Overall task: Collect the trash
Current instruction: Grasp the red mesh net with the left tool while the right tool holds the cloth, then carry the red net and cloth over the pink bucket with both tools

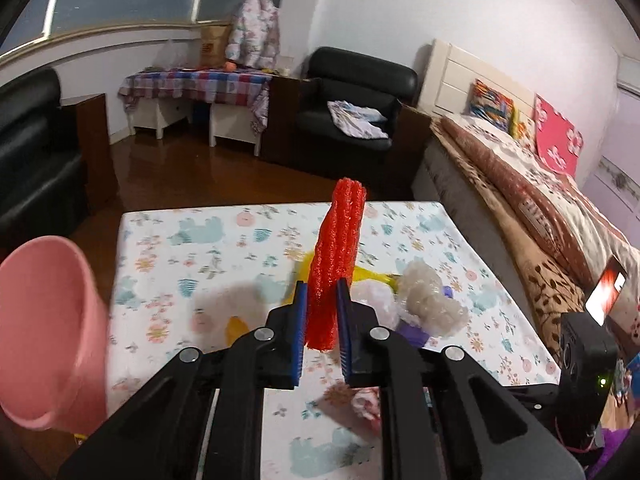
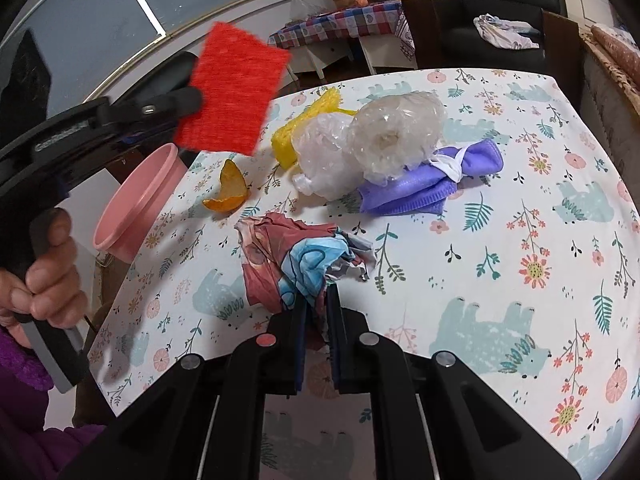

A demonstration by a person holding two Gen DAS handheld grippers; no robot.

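1. The left gripper [image 1: 322, 304] clamps the lower end of a red foam net sleeve [image 1: 338, 256], lifted clear of the table [image 2: 500, 208]; the sleeve stands up from the jaws.
2. The right gripper [image 2: 316, 312] pinches the near edge of a crumpled printed wrapper [image 2: 296, 258] that lies on the table.
3. The pink bin [image 2: 136, 204] waits at the table's left edge, mouth tilted toward the trash. Best practice looks simple: carry the sleeve fully over the rim before letting go, since so light a piece could drift or catch the edge.
4. Still to collect: orange peel [image 2: 230, 194], yellow foam net [image 2: 308, 124], balled clear plastic [image 2: 372, 148] and a purple cloth [image 2: 420, 184], clustered mid-table.
5. A floral, bear-print cloth covers the table. Beyond: a wooden floor, a black armchair [image 1: 352, 96] and a bed [image 1: 532, 184] along the right wall.
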